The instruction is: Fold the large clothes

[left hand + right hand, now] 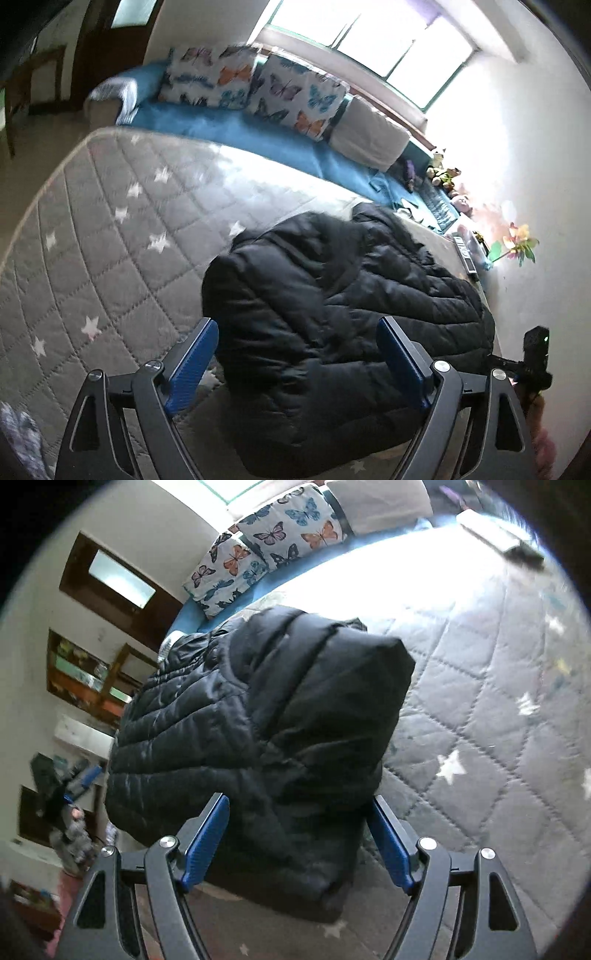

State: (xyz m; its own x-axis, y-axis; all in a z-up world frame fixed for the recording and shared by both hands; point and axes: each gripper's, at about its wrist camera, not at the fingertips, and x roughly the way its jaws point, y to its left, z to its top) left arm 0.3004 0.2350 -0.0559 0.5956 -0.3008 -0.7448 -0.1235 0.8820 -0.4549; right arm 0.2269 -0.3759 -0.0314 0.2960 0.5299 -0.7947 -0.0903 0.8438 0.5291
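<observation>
A black quilted puffer jacket (343, 306) lies bunched and partly folded on a grey star-patterned quilt (110, 229). My left gripper (297, 325) is open above the jacket's near edge, blue pads spread wide with nothing between them. In the right wrist view the same jacket (258, 720) shows a folded part lying on top. My right gripper (299, 805) is open, its pads on either side of the jacket's near end, not closed on it. The other gripper (79, 779) shows small at the far left of the right wrist view.
Butterfly-print pillows (255, 81) and a plain white pillow (369, 136) sit on a blue sheet (229, 129) under the bright window. Toys and a flower (517, 243) line the wall side. Shelves (88, 675) and a dark door (122, 579) stand beyond the bed.
</observation>
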